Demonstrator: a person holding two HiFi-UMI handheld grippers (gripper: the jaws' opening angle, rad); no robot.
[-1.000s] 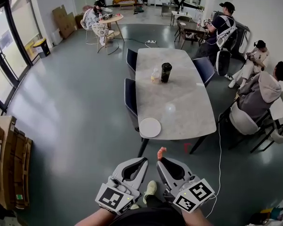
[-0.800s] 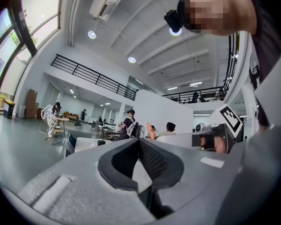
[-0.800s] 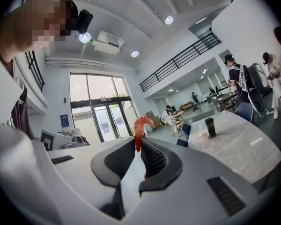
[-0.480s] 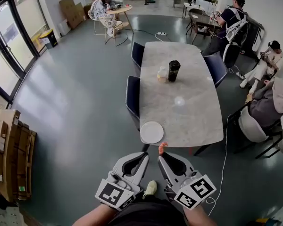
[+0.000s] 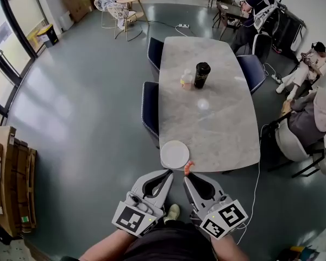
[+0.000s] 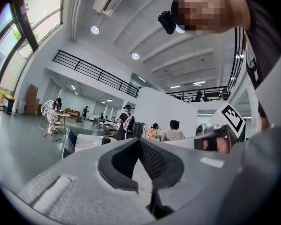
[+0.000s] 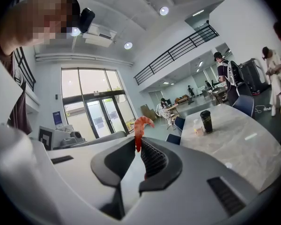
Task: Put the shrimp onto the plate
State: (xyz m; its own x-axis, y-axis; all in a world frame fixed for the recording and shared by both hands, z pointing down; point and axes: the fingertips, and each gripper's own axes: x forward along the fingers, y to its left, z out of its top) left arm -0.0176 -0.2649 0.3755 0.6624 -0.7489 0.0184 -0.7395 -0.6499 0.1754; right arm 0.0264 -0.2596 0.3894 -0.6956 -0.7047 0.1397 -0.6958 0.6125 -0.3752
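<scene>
The shrimp (image 7: 139, 125) is pinched by its tail end between the tips of the right gripper (image 7: 138, 142). The jaws are pressed onto it, and its curled orange body stands up clear of them. Holding it by so little leaves most of the body free, which should let it drop cleanly once the jaws part. In the head view it hangs in the air right at the near edge of the table (image 5: 212, 118), not yet over the plate.

The plate (image 5: 174, 154) is white and bare. It sits at the table's near left corner, just left of the shrimp and slightly farther away. That spot by the near edge keeps it within easy reach of someone standing at this end. A short move forward and to the left should bring the shrimp over it.

The left gripper (image 6: 138, 140) is just beside the right one, on its left. Its jaw tips are pressed together with nothing between them, so it looks merely parked out of the way.

Farther along the table stand a dark cup (image 5: 201, 75) and, just to its left, a small bottle (image 5: 187, 80), both well apart from the plate. Dark chairs (image 5: 150, 110) line the table's left side.
</scene>
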